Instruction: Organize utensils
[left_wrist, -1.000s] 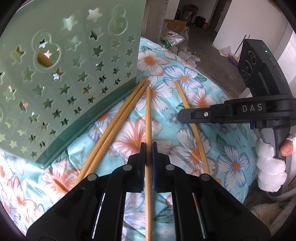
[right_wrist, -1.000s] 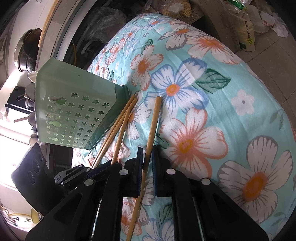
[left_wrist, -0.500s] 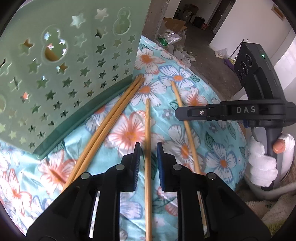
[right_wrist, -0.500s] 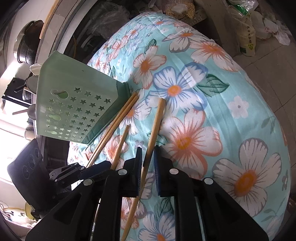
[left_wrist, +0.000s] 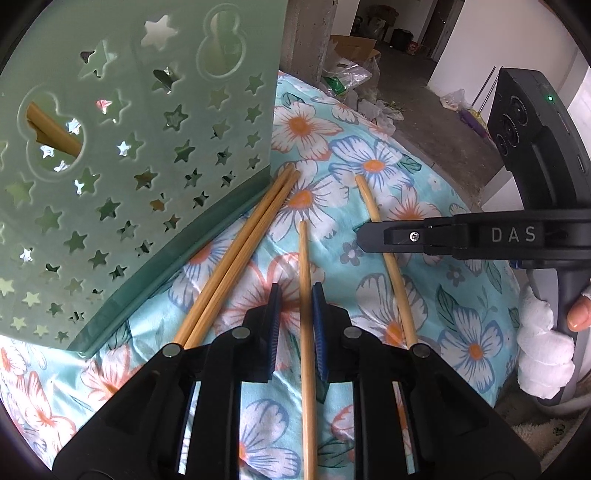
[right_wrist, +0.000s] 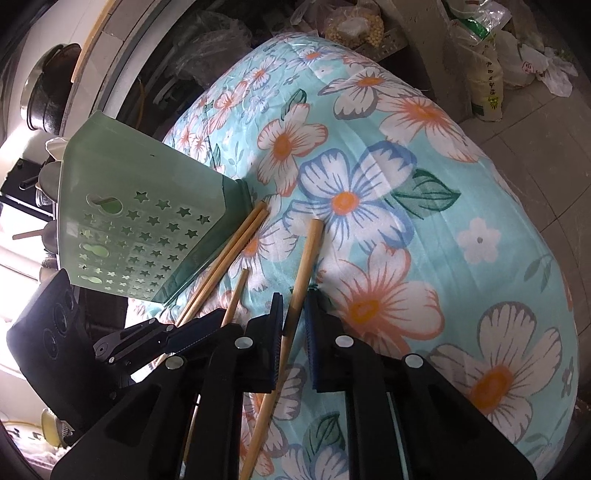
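- Since the earlier frames, both grippers have let go: the left gripper (left_wrist: 293, 306) had its pads clamped on a chopstick and now stands with visible gaps either side of it, drawn back along the shaft. Its jaws have just been opening, stick between them but unpressed.
- Right gripper (right_wrist: 293, 314) likewise released; its jaws have just been closing a little, yet the right-hand chopstick (right_wrist: 301, 273) touches only one pad, a clear gap at the other. Not gripped.
- Middle chopstick (left_wrist: 304, 295) lies flat on the floral cloth (left_wrist: 369, 166), a paired two (left_wrist: 236, 254) just beside it, tips against the base of the green star-cut holder (left_wrist: 129, 166).
- Judgement: sticks were laid side by side to be gathered for the holder.
- One stick already sits inside the holder, seen through a cut-out (left_wrist: 51, 131).
- Hidden: near ends of all sticks under the gripper bodies; holder's mouth cut off; the person's wrapped hand (left_wrist: 546, 354) partly out of frame.
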